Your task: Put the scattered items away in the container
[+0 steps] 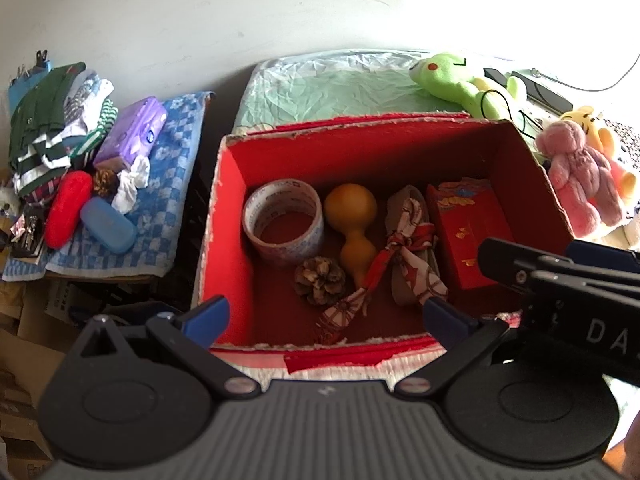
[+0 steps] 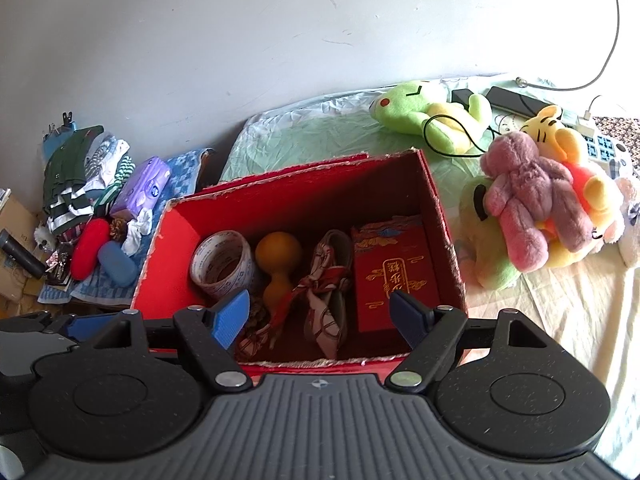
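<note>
Five things already lie in the red box (image 1: 224, 216): a tape roll (image 1: 283, 222), an orange gourd (image 1: 354, 224), a pine cone (image 1: 320, 280), a knotted scarf (image 1: 404, 256) and a red packet (image 1: 468, 232). Both grippers hang over the box's near edge with their jaws spread wide and nothing between them. Just ahead of the left gripper (image 1: 326, 314) are the pine cone and the scarf's tail; ahead of the right gripper (image 2: 320, 316) are the scarf and the red packet.

By my reckoning the tidying looks well along but not finished. Beyond the jaws to the left, on a blue checked towel (image 1: 168, 200), a red case (image 1: 66, 214), a blue case (image 1: 108, 224), a purple tissue pack (image 1: 132, 132) and a second pine cone (image 1: 105, 181) lie outside the box. To the right a heap of plush toys (image 2: 536, 208) sits just beside the box wall, though I cannot tell if they belong to the job.

Room remains toward the box's back wall; its ragged cardboard rim could catch a low finger.
</note>
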